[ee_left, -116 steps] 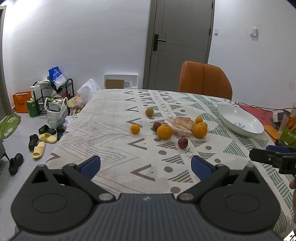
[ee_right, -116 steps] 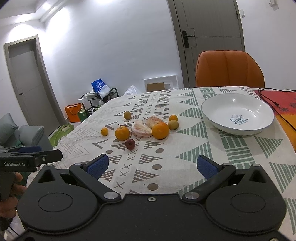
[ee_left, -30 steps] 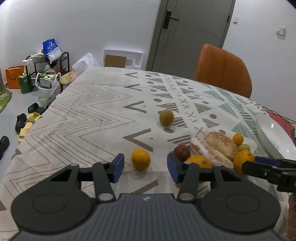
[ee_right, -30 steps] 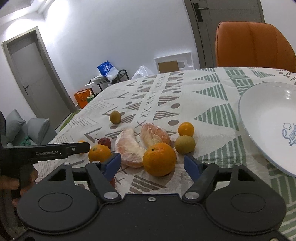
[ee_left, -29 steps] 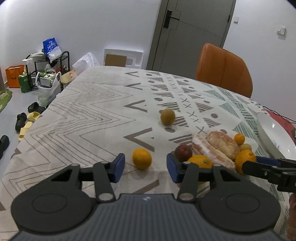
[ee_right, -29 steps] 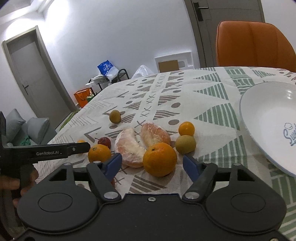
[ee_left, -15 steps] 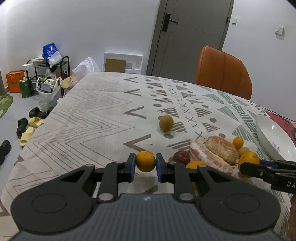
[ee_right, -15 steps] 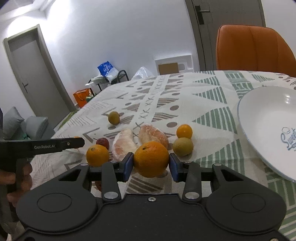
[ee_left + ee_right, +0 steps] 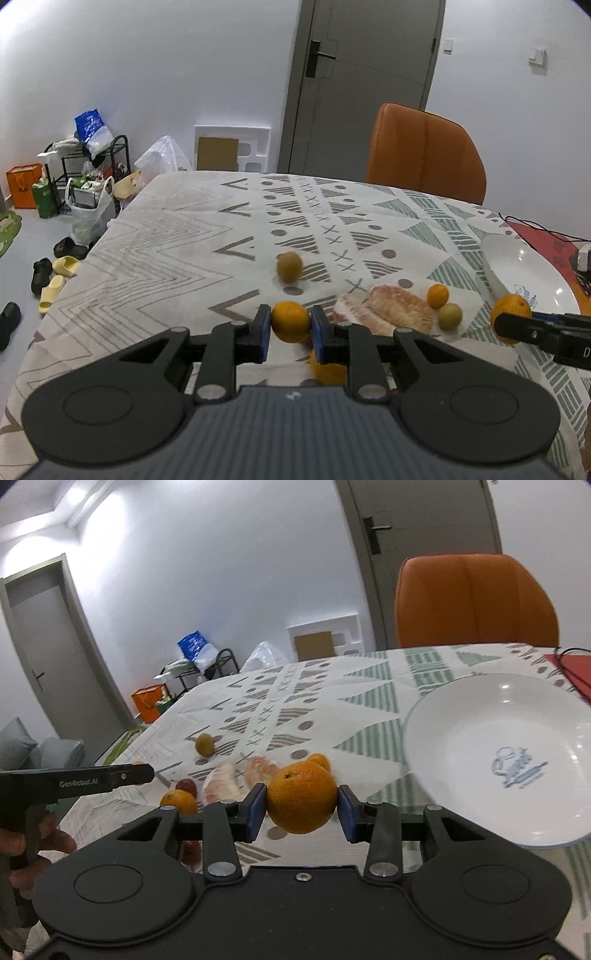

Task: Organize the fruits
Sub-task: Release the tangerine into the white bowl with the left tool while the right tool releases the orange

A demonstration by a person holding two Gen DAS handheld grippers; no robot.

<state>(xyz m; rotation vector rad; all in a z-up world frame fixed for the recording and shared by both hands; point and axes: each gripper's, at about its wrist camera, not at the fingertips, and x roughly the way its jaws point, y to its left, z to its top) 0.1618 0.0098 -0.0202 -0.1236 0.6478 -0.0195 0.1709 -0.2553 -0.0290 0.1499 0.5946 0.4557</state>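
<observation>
The white bowl lies just right of the right gripper, clenched on the large orange, probably nearer than the left gripper grasping its small orange.

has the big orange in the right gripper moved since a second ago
Yes. The big orange, clamped in the right gripper, has risen off the tablecloth and shifted right, toward the white bowl.

Both wrist views face the fruit-strewn table closely.
</observation>
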